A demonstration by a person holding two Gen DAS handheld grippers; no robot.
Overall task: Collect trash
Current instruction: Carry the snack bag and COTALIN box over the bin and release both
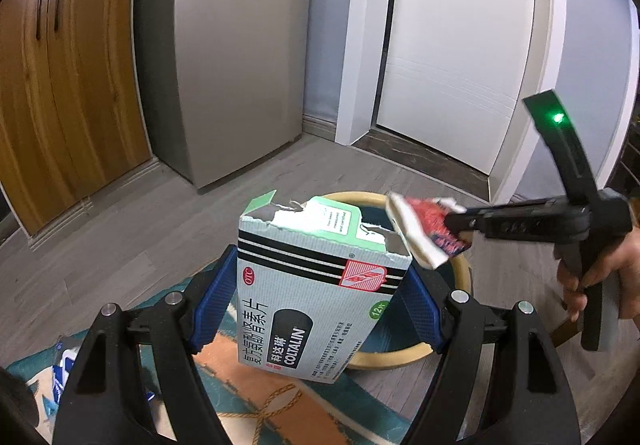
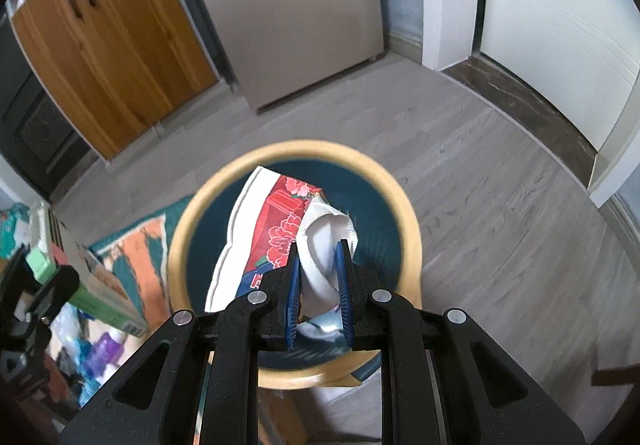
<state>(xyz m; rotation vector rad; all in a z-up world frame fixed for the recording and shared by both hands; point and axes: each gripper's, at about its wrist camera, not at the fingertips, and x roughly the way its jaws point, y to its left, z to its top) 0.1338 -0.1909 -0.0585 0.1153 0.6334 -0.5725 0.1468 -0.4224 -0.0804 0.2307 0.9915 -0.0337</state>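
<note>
1. While the left gripper (image 1: 320, 309) clamps a torn-topped medicine box (image 1: 316, 293) upright between its blue pads (image 1: 214, 301), its jaws stand about a box-width apart, each pad flat against a side of the box.
2. Beyond and below the box lies a round bin (image 1: 460, 273) with a tan rim; the box hides most of it in the left view.
3. To the right of the box, the right gripper (image 2: 319, 277) is nearly closed on a crumpled red-and-white wrapper (image 2: 276, 229), the white fold pinched between its pads (image 2: 344, 285).
4. Straight under that wrapper is the bin (image 2: 408, 229), its dark inside showing around the wrapper; the wrapper hangs over the opening.
5. Left of the bin a teal-and-orange rug (image 2: 132, 245) covers the grey floor (image 2: 500, 205).
6. Farther off stand a wooden cabinet (image 1: 68, 85), a fridge (image 1: 236, 57) and a white door (image 1: 456, 33).
</note>
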